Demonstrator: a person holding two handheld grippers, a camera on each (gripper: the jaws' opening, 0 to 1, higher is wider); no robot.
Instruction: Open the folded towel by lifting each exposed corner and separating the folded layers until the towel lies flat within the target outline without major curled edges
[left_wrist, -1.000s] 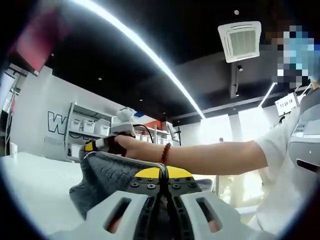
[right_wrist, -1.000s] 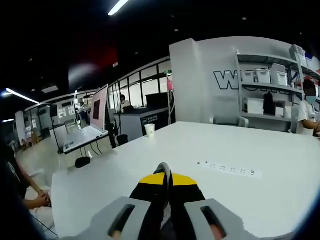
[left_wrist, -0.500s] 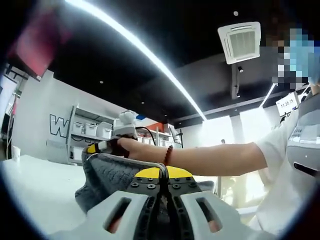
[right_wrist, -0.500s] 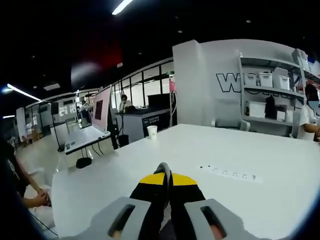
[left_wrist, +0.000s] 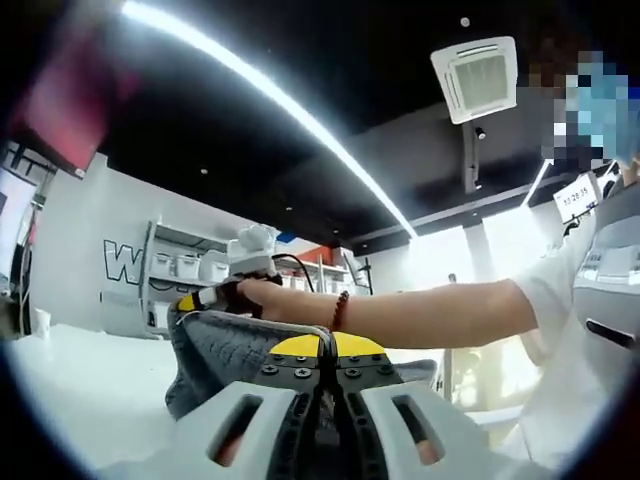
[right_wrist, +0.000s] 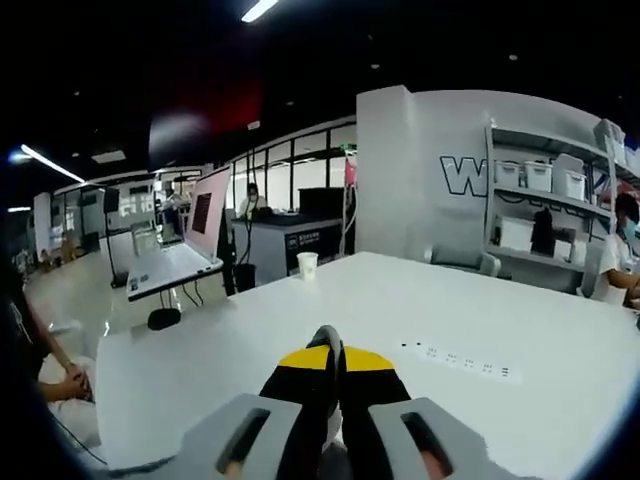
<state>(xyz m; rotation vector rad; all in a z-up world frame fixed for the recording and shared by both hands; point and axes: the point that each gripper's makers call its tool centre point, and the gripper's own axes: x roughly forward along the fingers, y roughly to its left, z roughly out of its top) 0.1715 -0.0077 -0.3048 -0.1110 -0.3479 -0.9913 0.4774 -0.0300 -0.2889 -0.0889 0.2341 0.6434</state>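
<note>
A grey knitted towel (left_wrist: 225, 345) hangs lifted off the white table (left_wrist: 70, 390), stretched between the two grippers. My left gripper (left_wrist: 325, 345) is shut, and the towel's edge runs straight into its yellow tips. In the left gripper view the right gripper (left_wrist: 195, 299), held by a hand with a beaded bracelet, grips the towel's far corner. In its own view the right gripper (right_wrist: 335, 352) is shut, with a thin dark strip of cloth pinched between its yellow tips. The rest of the towel is hidden below the jaws there.
The white table (right_wrist: 420, 310) stretches ahead, with a paper cup (right_wrist: 307, 264) near its far edge and a row of small dark marks (right_wrist: 460, 358). A laptop (right_wrist: 185, 250) sits on another desk at the left. Shelves with bins (right_wrist: 540, 200) line the wall.
Both views have drifted slightly with the hands. In the left gripper view the right gripper and the towel's held corner sit a little further right. Both grips are unchanged.
</note>
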